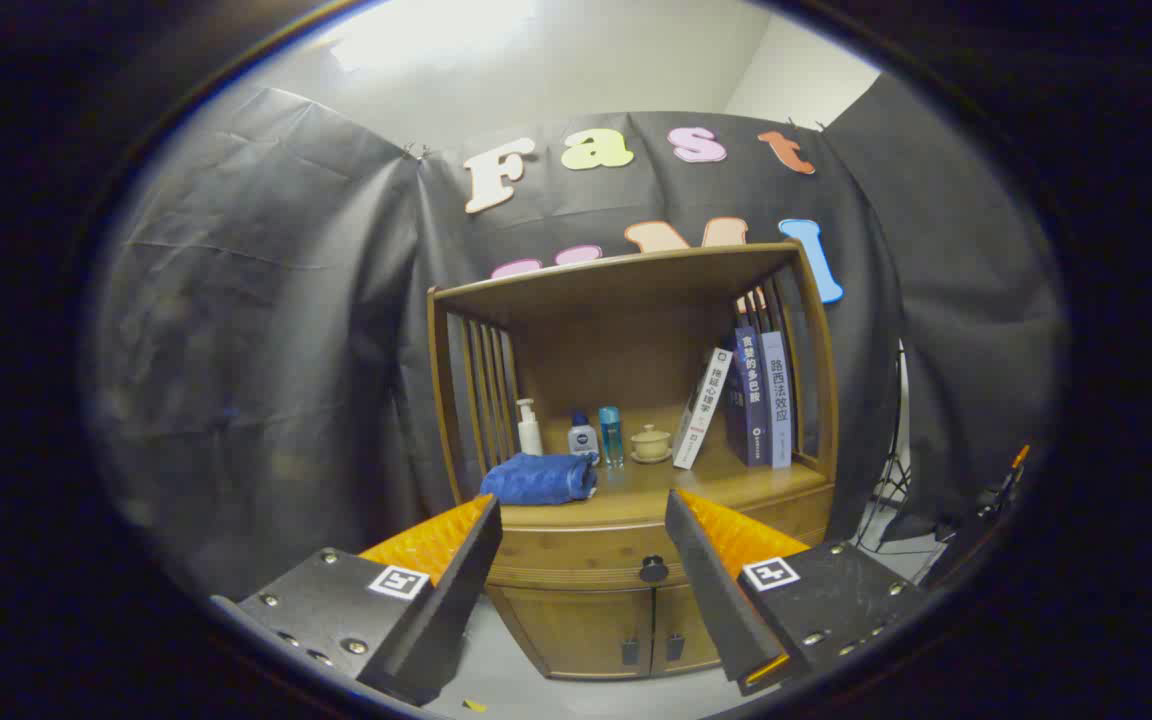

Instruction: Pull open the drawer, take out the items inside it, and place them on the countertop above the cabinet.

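Our hand-held gripper [584, 535] hangs released, fingers spread wide. The shut drawer [586, 550] lies straight ahead beyond them, its dark knob [653, 570] nearer our right finger, under the desk [676, 480].

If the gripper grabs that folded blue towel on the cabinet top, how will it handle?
The blue towel looks soft and folded, so it would likely sag and unfold. Probably light, unlikely to roll. The gripper is open, well short of it.
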The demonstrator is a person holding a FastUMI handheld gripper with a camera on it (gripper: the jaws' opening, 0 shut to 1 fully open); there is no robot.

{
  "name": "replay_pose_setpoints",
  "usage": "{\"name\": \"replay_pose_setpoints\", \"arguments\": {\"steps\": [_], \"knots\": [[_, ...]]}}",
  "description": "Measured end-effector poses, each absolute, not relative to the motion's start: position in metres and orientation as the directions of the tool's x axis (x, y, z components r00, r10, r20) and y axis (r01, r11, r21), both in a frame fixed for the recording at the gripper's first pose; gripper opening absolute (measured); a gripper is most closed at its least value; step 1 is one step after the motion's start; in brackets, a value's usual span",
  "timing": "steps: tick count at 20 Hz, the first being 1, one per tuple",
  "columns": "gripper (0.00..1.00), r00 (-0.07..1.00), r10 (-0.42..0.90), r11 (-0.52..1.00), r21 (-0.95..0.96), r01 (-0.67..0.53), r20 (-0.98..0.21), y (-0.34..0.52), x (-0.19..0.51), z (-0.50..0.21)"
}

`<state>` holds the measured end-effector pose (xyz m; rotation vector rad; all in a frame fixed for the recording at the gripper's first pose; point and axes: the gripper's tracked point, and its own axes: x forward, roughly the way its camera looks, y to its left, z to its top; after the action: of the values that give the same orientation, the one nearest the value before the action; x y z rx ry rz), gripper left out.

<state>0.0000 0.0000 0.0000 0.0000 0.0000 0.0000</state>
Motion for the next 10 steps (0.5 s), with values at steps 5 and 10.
{"name": "replay_pose_setpoints", "arguments": {"steps": [5, 10], "knots": [[0.98, 1.000, 0.002, 1.000, -0.001, -0.002, -0.003, 0.000, 0.000, -0.006], [0.98, 1.000, 0.000, 1.000, -0.029, 0.000, -0.006, -0.001, 0.000, -0.012]]}}
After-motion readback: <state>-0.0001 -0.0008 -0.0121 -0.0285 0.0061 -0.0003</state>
